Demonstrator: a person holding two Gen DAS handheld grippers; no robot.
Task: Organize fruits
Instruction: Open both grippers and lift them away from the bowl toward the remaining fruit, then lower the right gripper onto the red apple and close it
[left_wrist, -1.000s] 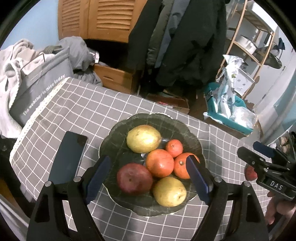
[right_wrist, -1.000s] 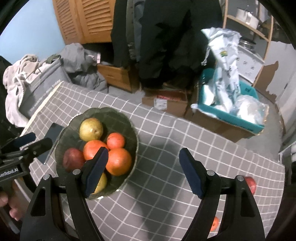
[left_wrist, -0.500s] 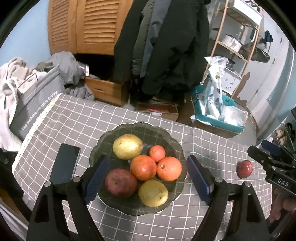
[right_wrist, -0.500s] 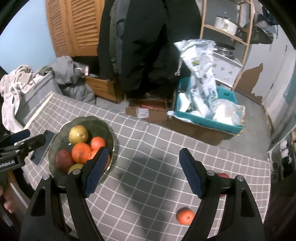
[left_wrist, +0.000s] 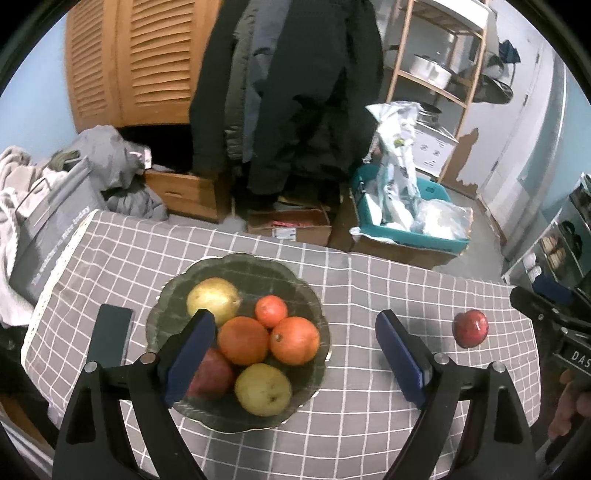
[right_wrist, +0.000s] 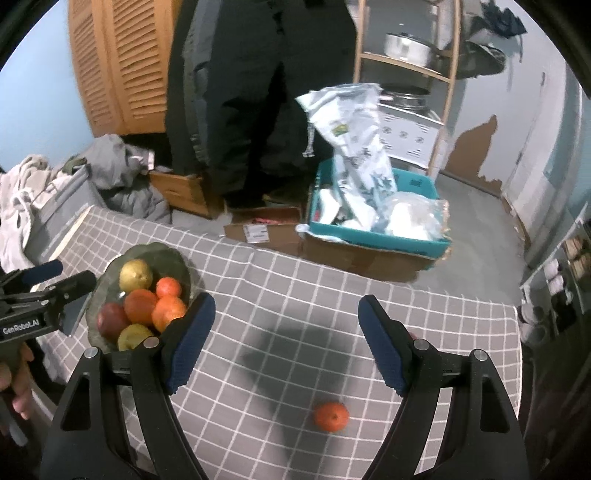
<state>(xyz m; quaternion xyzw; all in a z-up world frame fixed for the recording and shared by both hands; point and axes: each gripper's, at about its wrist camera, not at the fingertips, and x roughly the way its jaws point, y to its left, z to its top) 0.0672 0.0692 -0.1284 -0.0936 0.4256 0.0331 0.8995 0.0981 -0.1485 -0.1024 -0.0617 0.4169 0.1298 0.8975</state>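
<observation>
a: where do we find the fruit?

b: most of it sits in the dark scalloped plate on the left part of the desk: two yellow pears, two oranges, a small tangerine and a dark red apple, all packed together and touching.

a: and off the plate?

b: we see a red apple lying alone on the checked cloth well to the right of the plate, and a loose orange on the cloth near the front edge, in the right wrist view.

a: how do our grippers stand?

b: our left gripper hangs above the plate's right side, released, jaws spread wide with nothing between them. our right gripper is released too, jaws wide apart over bare cloth, the loose orange lying below and between them.

a: anything beside the plate?

b: a dark phone lies flat just left of it.
</observation>
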